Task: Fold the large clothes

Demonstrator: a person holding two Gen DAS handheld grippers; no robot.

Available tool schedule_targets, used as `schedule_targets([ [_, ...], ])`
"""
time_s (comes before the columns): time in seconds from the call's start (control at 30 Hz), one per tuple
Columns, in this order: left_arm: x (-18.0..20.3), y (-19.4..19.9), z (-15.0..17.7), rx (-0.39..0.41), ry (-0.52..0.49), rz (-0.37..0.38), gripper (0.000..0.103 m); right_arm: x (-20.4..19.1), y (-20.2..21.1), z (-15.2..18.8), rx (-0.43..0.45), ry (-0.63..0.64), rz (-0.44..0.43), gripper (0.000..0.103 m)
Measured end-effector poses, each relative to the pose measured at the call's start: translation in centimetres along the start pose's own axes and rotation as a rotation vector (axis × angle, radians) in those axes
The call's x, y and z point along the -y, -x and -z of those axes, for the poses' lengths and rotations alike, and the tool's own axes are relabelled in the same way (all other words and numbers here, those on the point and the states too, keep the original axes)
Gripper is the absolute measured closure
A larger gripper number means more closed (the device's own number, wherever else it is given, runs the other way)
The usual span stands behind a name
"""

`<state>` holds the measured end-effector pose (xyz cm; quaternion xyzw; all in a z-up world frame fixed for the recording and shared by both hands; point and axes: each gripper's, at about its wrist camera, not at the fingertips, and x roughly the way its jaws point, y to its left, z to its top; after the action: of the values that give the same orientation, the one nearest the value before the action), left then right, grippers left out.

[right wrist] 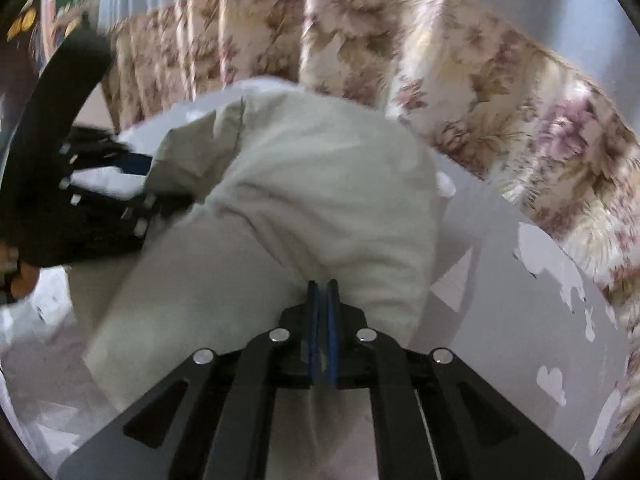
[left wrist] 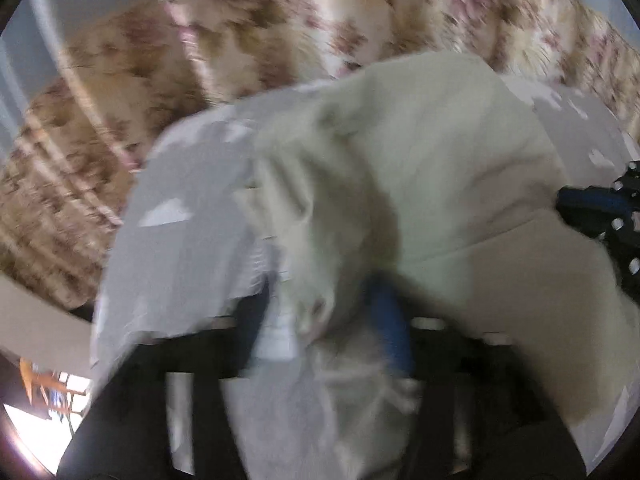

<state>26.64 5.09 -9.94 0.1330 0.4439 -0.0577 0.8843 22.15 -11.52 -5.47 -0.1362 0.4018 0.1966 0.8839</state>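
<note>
A large pale cream garment (right wrist: 304, 184) lies bunched and partly lifted over a grey cloth-covered surface (right wrist: 520, 300). My right gripper (right wrist: 323, 284) is shut, its blue fingers pinching the garment's near edge. My left gripper (left wrist: 320, 300) sits in the cream garment (left wrist: 420, 168); cloth drapes over its blue fingers (left wrist: 390, 320) and the view is blurred, so its jaws cannot be read there. In the right wrist view the left gripper (right wrist: 140, 176) is at the far left, its blue fingers at the garment's other edge. The right gripper (left wrist: 580, 204) shows at the right edge of the left wrist view.
The grey surface (left wrist: 180, 208) has white patches. A floral sofa (right wrist: 460, 80) stands right behind it and also fills the top of the left wrist view (left wrist: 280, 20). A person's dark sleeve (right wrist: 52, 120) reaches in at the left.
</note>
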Motion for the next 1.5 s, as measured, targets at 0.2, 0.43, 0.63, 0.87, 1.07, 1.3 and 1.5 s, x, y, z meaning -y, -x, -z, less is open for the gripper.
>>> schedule_targets([
  [0.2,-0.6,4.4,2.2,0.064,0.092,0.005,0.003,2.1,3.6,1.3,0.146,-0.156,0.030,0.033],
  [0.43,-1.0,3.9,5.1,0.039,0.288,0.105,0.003,3.7,3.3,4.5,0.197,-0.393,-0.059,0.022],
  [0.63,0.5,2.1,5.3,-0.008,0.323,0.203,0.003,4.4,1.9,5.8,0.180,-0.506,-0.098,0.022],
  [0.87,1.0,-0.9,5.9,-0.038,0.359,0.305,0.003,4.5,-0.3,6.8,0.163,-0.568,-0.145,0.014],
  [1.07,0.9,-1.6,6.8,-0.009,0.344,0.334,0.004,4.4,-2.7,8.0,0.153,-0.639,-0.237,0.011],
  [1.3,1.5,-1.1,6.1,0.014,0.300,0.405,0.049,3.9,-4.1,6.8,0.118,-0.595,-0.345,0.031],
  [1.5,1.3,0.2,5.6,0.041,0.303,0.390,0.076,3.3,-1.8,5.3,0.191,-0.470,-0.332,0.055],
])
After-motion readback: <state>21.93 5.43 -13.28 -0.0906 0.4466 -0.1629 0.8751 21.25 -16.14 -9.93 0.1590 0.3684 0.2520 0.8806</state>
